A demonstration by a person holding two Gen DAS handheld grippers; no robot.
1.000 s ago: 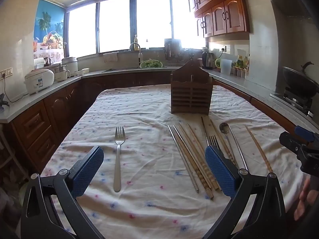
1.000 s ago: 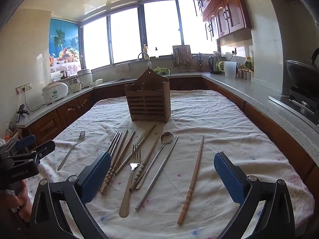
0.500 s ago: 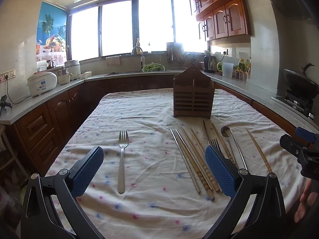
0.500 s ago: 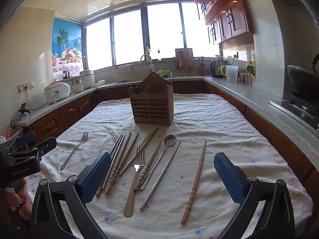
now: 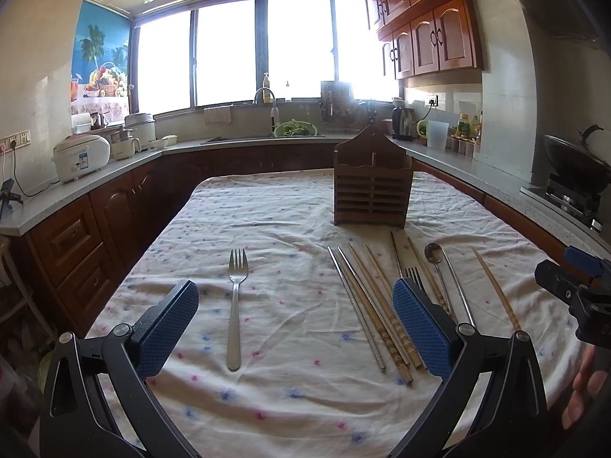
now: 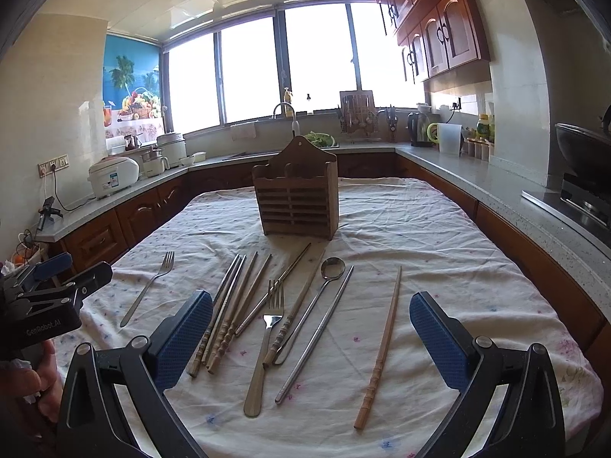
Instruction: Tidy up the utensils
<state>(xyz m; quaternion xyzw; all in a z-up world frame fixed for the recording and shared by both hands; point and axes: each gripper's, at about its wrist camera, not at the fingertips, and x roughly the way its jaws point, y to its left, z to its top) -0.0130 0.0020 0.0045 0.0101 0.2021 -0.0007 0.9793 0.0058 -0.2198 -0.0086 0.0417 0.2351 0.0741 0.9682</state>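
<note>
Since the earlier frames both grippers have risen slightly and drawn back; nothing on the tablecloth has moved. The left gripper hovers above the cloth, fingers wide apart and empty, a lone fork lying between them. The right gripper hovers likewise, fingers spread and empty, framing the second fork, spoon and chopsticks. The wooden holder stands upright beyond the fingertips.

Home kitchen: wooden wall cabinets hanging above a grey countertop that is carrying a rice cooker, kettle and sink faucet; a wok sitting on the stove.
</note>
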